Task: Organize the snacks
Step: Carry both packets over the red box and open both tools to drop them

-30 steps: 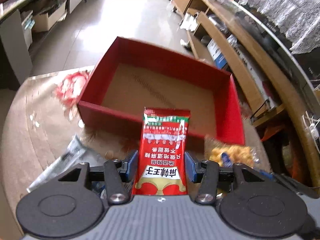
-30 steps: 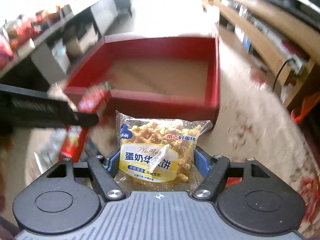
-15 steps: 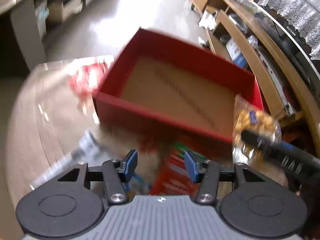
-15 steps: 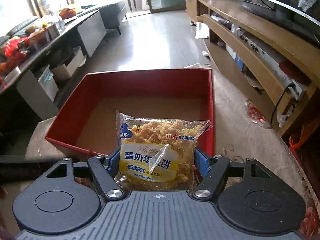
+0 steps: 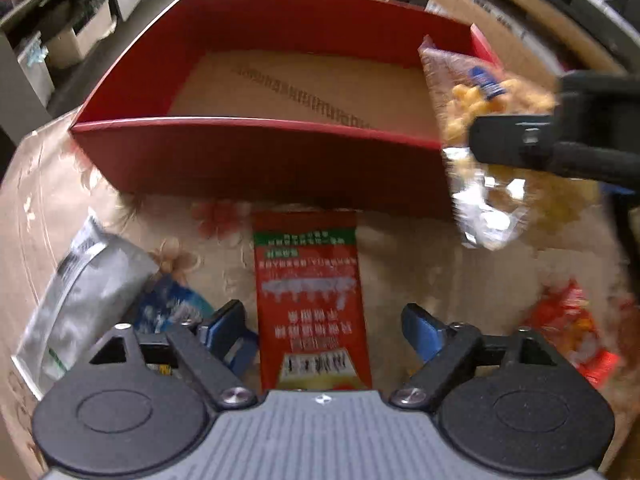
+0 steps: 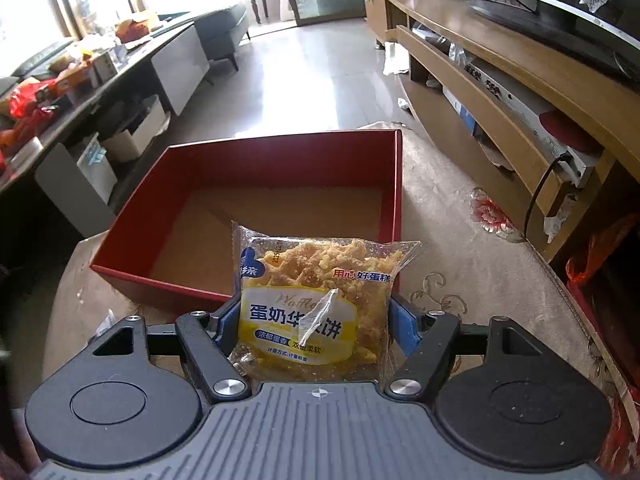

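A red box (image 5: 248,148) with a brown cardboard floor stands on the table; it also shows in the right wrist view (image 6: 256,168) and holds nothing. My left gripper (image 5: 322,326) is open just above a red snack packet (image 5: 308,280) that lies flat on the cloth in front of the box. My right gripper (image 6: 316,322) is shut on a yellow waffle packet (image 6: 316,292) and holds it above the box's near right corner. The waffle packet (image 5: 476,120) and the right gripper's black finger show at the right of the left wrist view.
A silver packet (image 5: 84,292) and a blue packet (image 5: 168,308) lie left of the red packet. A red and yellow packet (image 5: 572,332) lies at the right. The floral cloth (image 6: 460,264) covers the table. A wooden TV unit (image 6: 520,80) runs along the right.
My left gripper opened and the red packet now lies flat on the cloth in front of the box. My right gripper lifted the waffle packet up beside the box's near right corner.
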Motion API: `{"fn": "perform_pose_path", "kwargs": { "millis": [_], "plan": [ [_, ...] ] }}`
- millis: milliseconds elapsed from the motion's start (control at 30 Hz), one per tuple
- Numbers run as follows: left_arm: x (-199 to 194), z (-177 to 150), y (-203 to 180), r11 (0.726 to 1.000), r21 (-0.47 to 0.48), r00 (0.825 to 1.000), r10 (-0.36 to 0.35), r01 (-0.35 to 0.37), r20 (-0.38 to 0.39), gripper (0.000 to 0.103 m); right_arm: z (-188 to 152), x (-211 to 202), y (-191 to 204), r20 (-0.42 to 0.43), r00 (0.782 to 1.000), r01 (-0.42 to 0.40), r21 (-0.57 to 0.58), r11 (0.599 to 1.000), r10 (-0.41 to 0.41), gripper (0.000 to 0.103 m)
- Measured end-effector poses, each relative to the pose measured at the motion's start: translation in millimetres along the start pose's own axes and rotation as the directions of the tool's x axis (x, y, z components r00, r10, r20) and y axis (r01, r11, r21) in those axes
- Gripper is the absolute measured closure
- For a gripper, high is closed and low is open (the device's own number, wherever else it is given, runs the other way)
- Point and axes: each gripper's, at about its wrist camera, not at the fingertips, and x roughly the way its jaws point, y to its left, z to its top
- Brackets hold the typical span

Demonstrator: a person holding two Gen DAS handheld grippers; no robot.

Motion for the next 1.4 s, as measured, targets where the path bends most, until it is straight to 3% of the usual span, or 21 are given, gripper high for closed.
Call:
{"fn": "perform_pose_path", "kwargs": {
  "millis": [67,100,133,233,400,700,1033,1400],
  "plan": [
    [-0.5,-2.1,-7.5,0.999,0.022,0.999,0.046,-0.046,0.008,0.028,-0.6,0.0,-3.6,-0.002,1.000,0.004,0.002,1.000,-0.004,0.025],
    [-2.1,-5.0,-10.5,0.996,0.046,0.997,0.071,-0.071,0.018,0.038,-0.9,-0.1,-5.6,-0.002,1.000,0.005,0.004,1.000,-0.005,0.025],
    [-5.9,-7.7,-9.4,0.997,0.044,0.998,0.056,-0.056,0.022,0.051,-0.6,-0.6,-7.3,-0.001,1.000,0.006,0.003,1.000,-0.006,0.025],
    [-13.3,-9.3,-0.8,1.000,0.013,1.000,0.000,0.000,0.000,0.057,0.6,-4.6,-12.8,0.010,1.000,0.009,0.016,1.000,-0.009,0.025],
    [-27.6,-12.0,7.9,0.999,-0.017,0.999,-0.029,0.029,0.016,0.059,1.5,-12.8,-13.9,0.038,0.999,0.007,0.030,1.000,-0.008,0.025],
    [-77.6,1.8,24.1,0.995,-0.035,0.986,-0.092,0.098,0.137,0.059,6.3,-17.7,-11.6,0.070,0.998,-0.003,0.029,1.000,0.001,0.025],
    [-78.7,65.8,34.3,0.997,-0.069,0.969,-0.014,0.032,0.247,0.059,31.4,0.1,-3.8,0.105,0.994,-0.013,0.037,0.999,0.009,0.025],
    [-40.3,107.4,37.6,0.997,-0.073,0.965,0.054,-0.036,0.255,0.059,41.5,39.9,1.5,0.057,0.998,-0.004,0.014,1.000,0.003,0.025]
  ]
}}
